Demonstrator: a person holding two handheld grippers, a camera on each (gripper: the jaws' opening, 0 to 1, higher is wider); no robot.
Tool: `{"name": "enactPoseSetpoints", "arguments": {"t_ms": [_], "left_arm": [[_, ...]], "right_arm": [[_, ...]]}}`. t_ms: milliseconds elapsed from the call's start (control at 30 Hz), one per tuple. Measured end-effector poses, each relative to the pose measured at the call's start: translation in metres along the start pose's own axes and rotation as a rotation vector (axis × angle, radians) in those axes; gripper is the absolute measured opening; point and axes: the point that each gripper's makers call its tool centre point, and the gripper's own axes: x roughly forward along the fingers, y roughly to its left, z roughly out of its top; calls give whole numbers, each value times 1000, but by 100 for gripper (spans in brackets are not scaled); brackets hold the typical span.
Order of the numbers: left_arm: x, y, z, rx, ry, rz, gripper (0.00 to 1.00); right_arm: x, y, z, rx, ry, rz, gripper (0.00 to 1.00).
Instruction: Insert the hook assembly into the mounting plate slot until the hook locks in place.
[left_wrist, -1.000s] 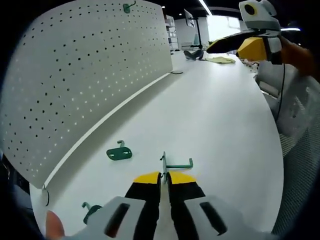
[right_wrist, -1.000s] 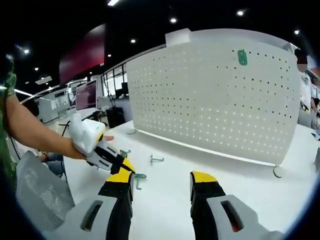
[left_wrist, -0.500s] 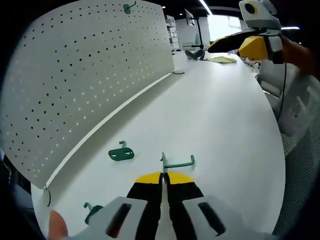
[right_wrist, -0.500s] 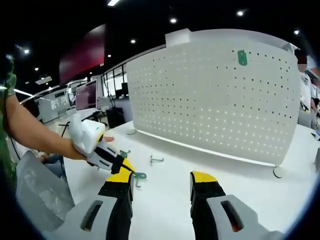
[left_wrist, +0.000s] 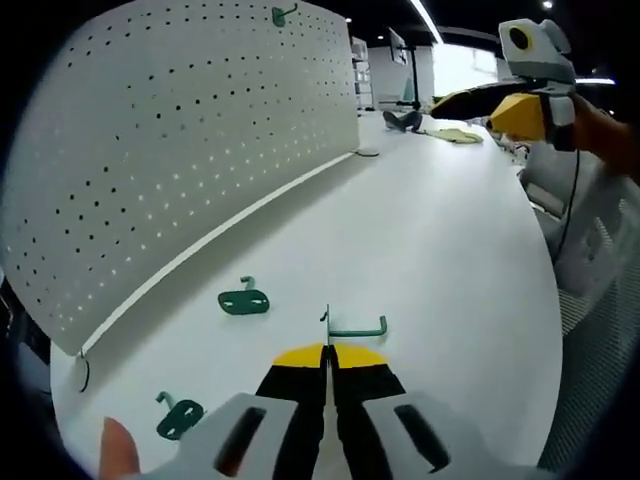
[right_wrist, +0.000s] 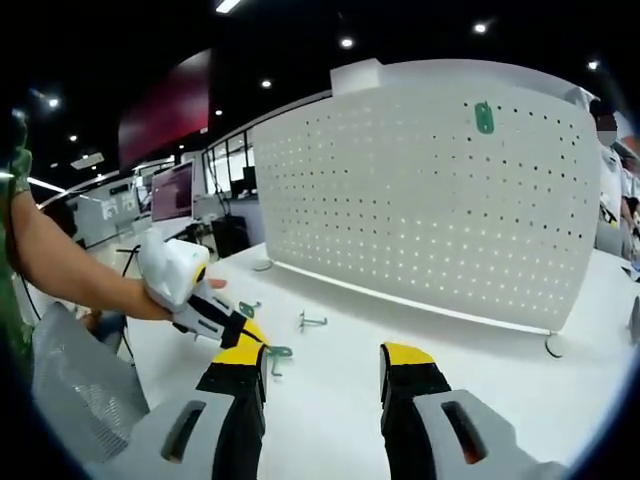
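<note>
A white pegboard (left_wrist: 170, 140) stands along the table, with one green hook (left_wrist: 283, 14) mounted near its top. The same mounted hook (right_wrist: 484, 115) shows in the right gripper view. A green wire hook (left_wrist: 352, 328) lies on the white table just past the tips of my left gripper (left_wrist: 327, 352), which is shut. I cannot tell if the tips touch it. A green mounting plate (left_wrist: 244, 300) lies flat to its left, and another green piece (left_wrist: 178, 416) lies nearer. My right gripper (right_wrist: 325, 365) hangs open above the table, holding nothing.
The left gripper (right_wrist: 258, 340) reaches in from the left beside the wire hook (right_wrist: 312, 320) and a green piece (right_wrist: 278, 352). The right gripper (left_wrist: 470, 97) hovers at upper right. A mesh chair (right_wrist: 70, 390), a monitor (right_wrist: 172, 190) and a person (right_wrist: 605, 190) surround the table.
The thin gap between my left jaws has closed. The left gripper view has shifted slightly. The right gripper view is unchanged.
</note>
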Motion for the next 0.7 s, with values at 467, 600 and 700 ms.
{"name": "enactPoseSetpoints", "arguments": {"t_ms": [467, 600, 700], "left_arm": [[-13, 2, 18, -92, -70, 5, 2], [-16, 2, 25, -111, -96, 7, 2], [-20, 0, 31, -115, -114, 10, 2]], "right_arm": [[0, 1, 5, -8, -11, 1, 45], [0, 1, 10, -12, -19, 0, 45], [-1, 2, 12, -17, -21, -1, 45]]}}
